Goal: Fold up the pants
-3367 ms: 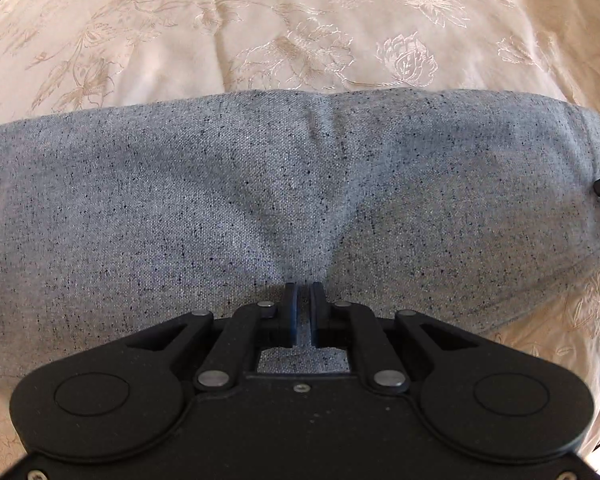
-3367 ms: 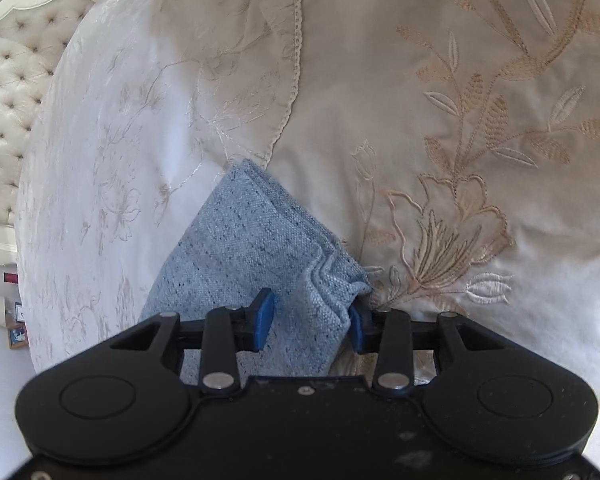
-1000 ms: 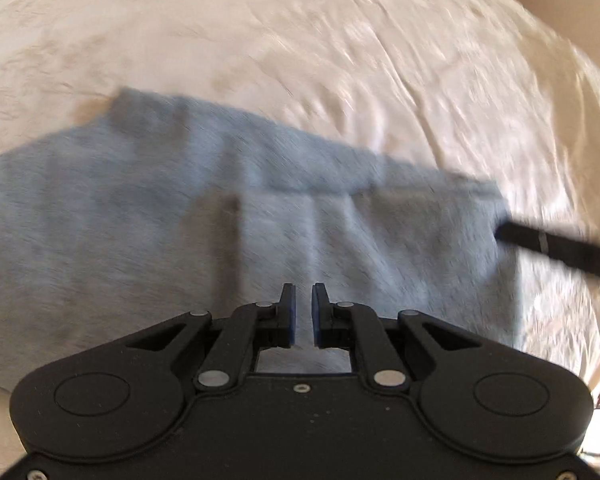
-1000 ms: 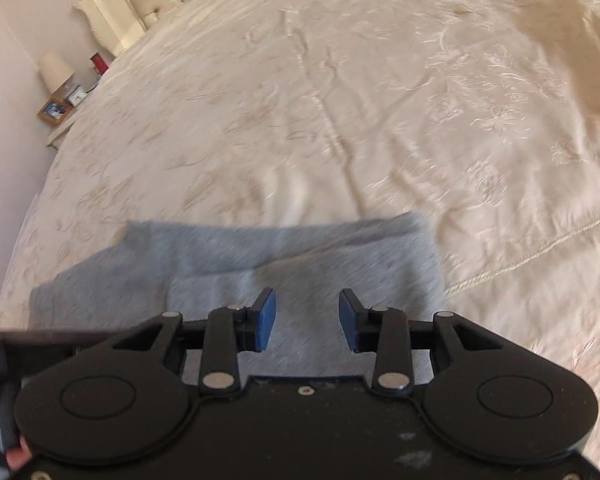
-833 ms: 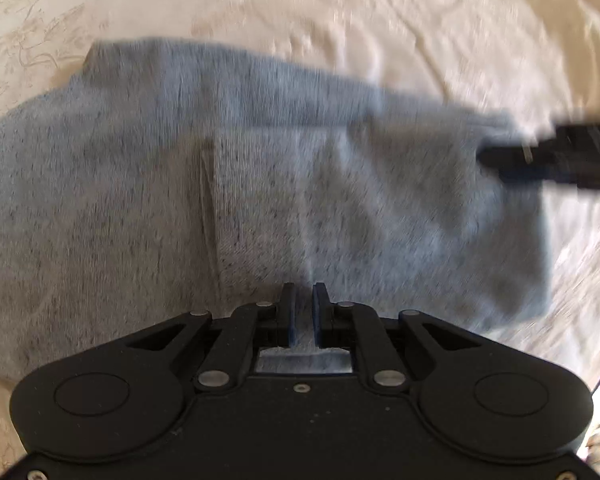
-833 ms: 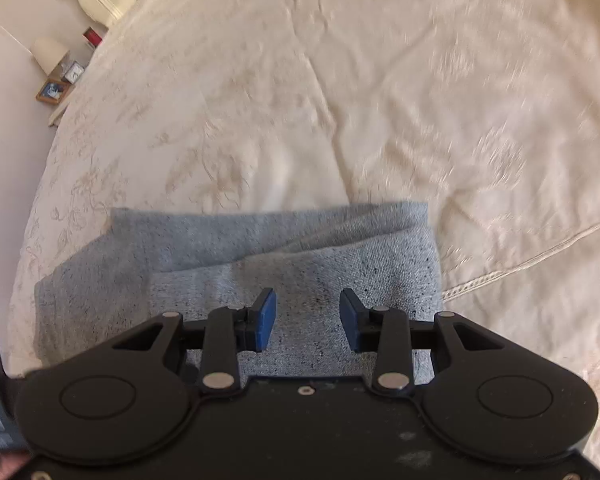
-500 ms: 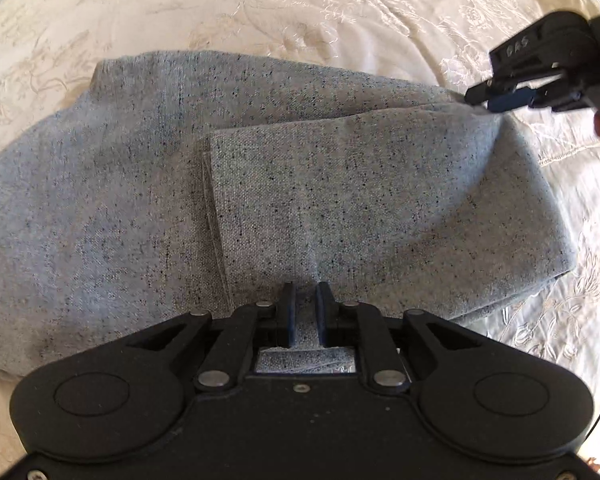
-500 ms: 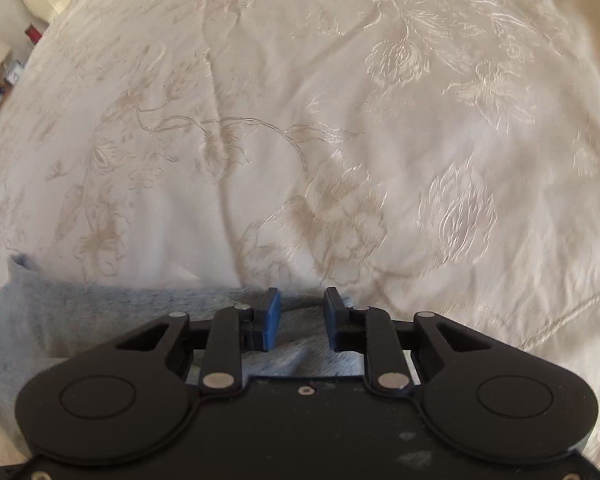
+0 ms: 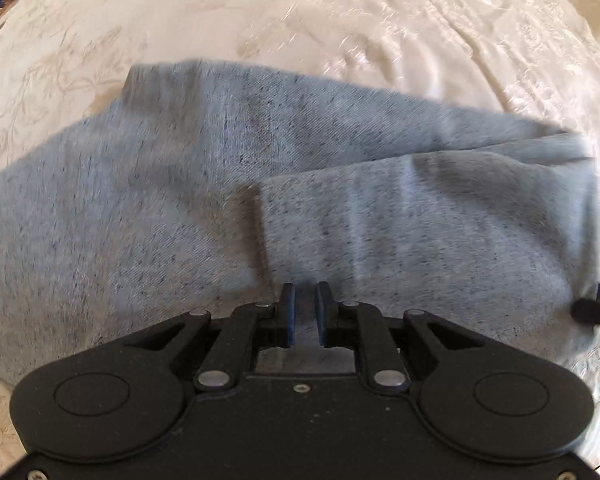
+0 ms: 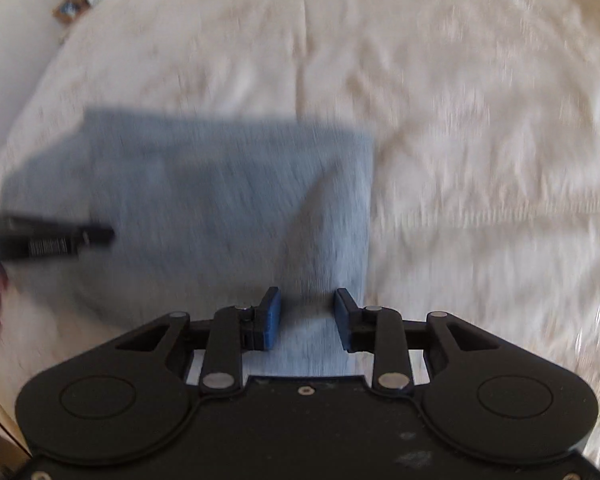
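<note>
While the speckled grey pants lie folded on the embroidered cream bedspread, the left gripper pinches their near edge. The right gripper is parted, cloth lying loose between its blue pads.

Bedspread lies bare around the folded pants; nightstand far off

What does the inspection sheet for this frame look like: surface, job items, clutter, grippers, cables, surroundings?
Surface: cream embroidered bedspread, wrinkled.
Job's things: grey pants lying on it, one layer folded over on the right side.
Clutter: nothing seen on the bedspread.
Grippers: left gripper jaws nearly closed with pants fabric between them; right gripper jaws apart over the pants edge. Right view is blurred.
Cables: nothing seen.
Surroundings: small items beside the bed, too blurred to name.
</note>
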Tool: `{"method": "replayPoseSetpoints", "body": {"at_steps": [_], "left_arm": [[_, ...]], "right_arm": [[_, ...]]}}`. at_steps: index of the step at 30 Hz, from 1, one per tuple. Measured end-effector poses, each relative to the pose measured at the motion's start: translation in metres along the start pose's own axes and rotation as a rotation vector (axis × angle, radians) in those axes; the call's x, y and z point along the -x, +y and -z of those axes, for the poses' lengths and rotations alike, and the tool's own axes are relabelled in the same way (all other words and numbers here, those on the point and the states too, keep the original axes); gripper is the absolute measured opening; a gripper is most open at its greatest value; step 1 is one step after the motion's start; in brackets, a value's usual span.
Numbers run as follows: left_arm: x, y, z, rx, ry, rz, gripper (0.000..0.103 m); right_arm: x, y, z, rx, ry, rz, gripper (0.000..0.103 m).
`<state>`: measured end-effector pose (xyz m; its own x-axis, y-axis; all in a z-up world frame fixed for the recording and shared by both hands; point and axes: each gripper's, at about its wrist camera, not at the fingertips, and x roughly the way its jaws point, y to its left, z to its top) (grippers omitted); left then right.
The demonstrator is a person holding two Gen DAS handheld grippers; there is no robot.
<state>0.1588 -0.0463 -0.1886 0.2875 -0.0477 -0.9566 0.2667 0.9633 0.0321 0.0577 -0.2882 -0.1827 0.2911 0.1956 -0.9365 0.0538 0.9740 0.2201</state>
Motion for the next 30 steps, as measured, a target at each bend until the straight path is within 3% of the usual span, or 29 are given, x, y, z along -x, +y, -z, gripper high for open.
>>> {"method": "replayPoseSetpoints", "body": {"at_steps": [4, 10, 15, 18, 22, 26, 30], "left_arm": [[0.015, 0.003, -0.003, 0.036, -0.003, -0.014, 0.021], [0.033, -0.009, -0.01, 0.082, -0.06, 0.019, 0.021], [0.011, -0.022, 0.0, 0.06, -0.009, -0.008, 0.022], [0.008, -0.026, 0.01, 0.025, -0.031, -0.027, 0.022], [0.025, -0.026, 0.009, 0.058, -0.017, -0.053, 0.022], [0.045, -0.024, 0.01, 0.109, -0.019, -0.081, 0.022], [0.04, -0.023, 0.015, 0.154, 0.026, -0.063, 0.022]], "right_arm": [[0.006, -0.005, 0.005, -0.019, -0.002, -0.013, 0.033], [0.034, -0.011, -0.043, -0.047, -0.139, -0.053, 0.033], [0.014, 0.003, -0.087, 0.039, -0.158, -0.051, 0.033], [-0.014, 0.013, -0.102, 0.072, -0.088, -0.015, 0.03], [-0.048, 0.01, -0.105, 0.076, -0.057, 0.042, 0.025], [-0.018, 0.007, -0.102, 0.014, -0.124, 0.009, 0.031], [0.013, 0.012, -0.081, 0.017, -0.16, -0.048, 0.032]]}}
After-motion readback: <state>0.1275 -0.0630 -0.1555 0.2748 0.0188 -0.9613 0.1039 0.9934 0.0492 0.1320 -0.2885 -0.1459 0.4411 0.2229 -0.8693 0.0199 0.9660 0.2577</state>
